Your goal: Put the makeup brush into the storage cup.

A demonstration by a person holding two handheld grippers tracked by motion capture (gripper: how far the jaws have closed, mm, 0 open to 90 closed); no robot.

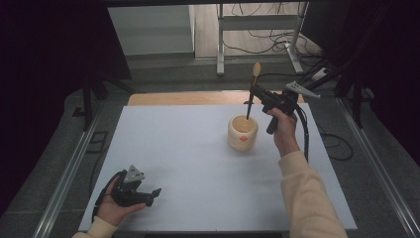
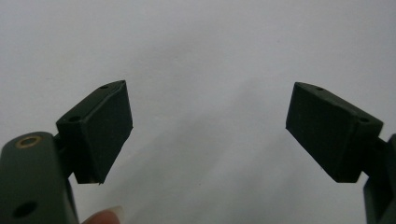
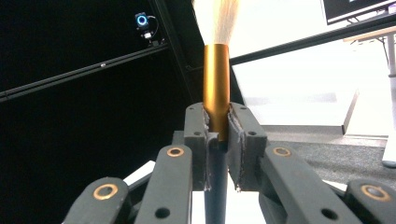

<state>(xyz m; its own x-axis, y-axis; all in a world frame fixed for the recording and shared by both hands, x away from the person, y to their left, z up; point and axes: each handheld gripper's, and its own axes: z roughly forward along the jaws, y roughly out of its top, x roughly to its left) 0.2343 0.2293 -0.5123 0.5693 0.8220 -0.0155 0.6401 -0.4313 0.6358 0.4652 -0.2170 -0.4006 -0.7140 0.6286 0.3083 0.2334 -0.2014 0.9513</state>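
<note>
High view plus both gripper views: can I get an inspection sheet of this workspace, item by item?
Surface: white table top, wooden strip along its far edge.
Job's things: makeup brush held upright, bristles up, handle tip down at the mouth of the tan cup.
Clutter: nothing seen.
Grippers: right tongs shut on the brush where the gold ferrule meets the dark handle; left tongs open, nothing between them, low over the near-left corner.
Cables: black cable trails from the right tongs; loose cables on the floor behind.
Surroundings: dark curtains at both sides, metal table legs behind.
</note>
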